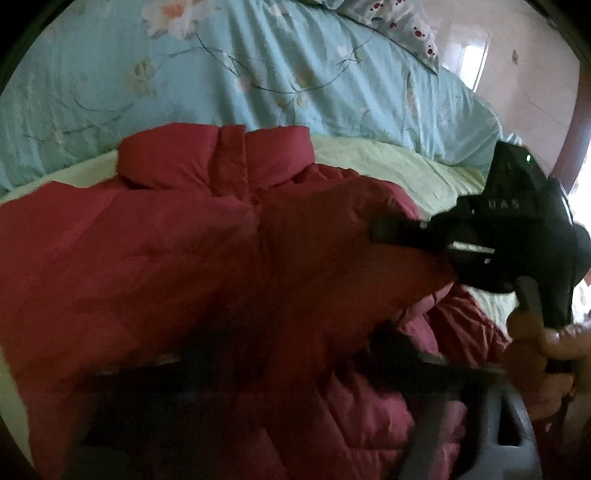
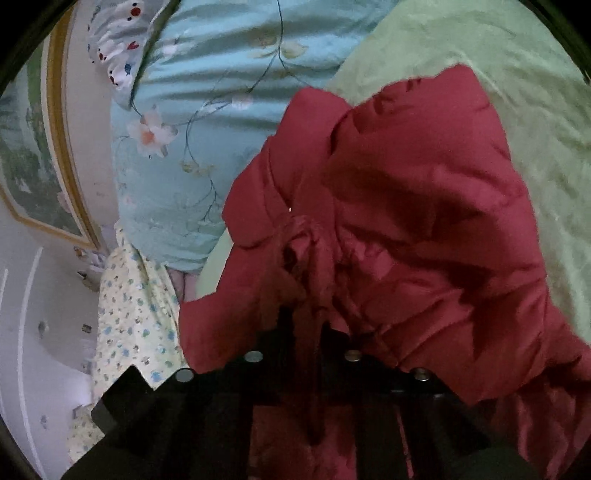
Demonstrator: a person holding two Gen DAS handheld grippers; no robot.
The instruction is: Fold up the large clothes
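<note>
A: Closest in the right wrist view, the right gripper had its two dark fingers pressed together on a bunched fold of the puffy quilted red jacket; cloth ran up between them.

B: And the left gripper?

A: Blurred and dark, low in its own view, under the lifted red cloth; I couldn't tell how its jaws stood.

B: Where did the jacket lie?

A: On the pale green sheet, collar toward the light blue flowered quilt farther back; beyond that sat a white pillow with red spots.
</note>
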